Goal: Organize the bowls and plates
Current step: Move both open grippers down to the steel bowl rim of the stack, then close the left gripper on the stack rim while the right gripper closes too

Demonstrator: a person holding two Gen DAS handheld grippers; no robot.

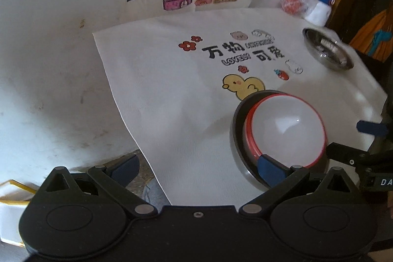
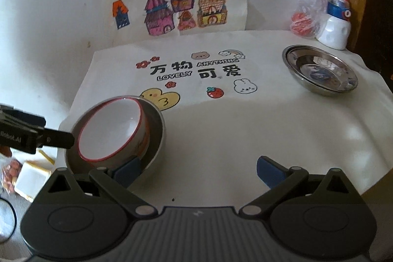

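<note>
I hold the left gripper point(image 1: 199, 171) spread, empty | right gripper point(image 2: 199, 171) spread, empty | red-rimmed bowl point(image 2: 110, 129) nested tilted in steel bowl point(image 2: 157, 136), just front-left of my right, nearer | steel plates point(image 2: 319, 70) far right.

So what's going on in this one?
A person is tidying dishes on a white printed cloth with two hand-held grippers. The white bowl with a red rim sits tilted inside a metal bowl at the near left of the cloth. Both the left hand-held gripper and the right hand-held gripper are open beside that pair, with nothing held. Metal plates, which look like a stack of two, sit at the far right, untouched.
</note>
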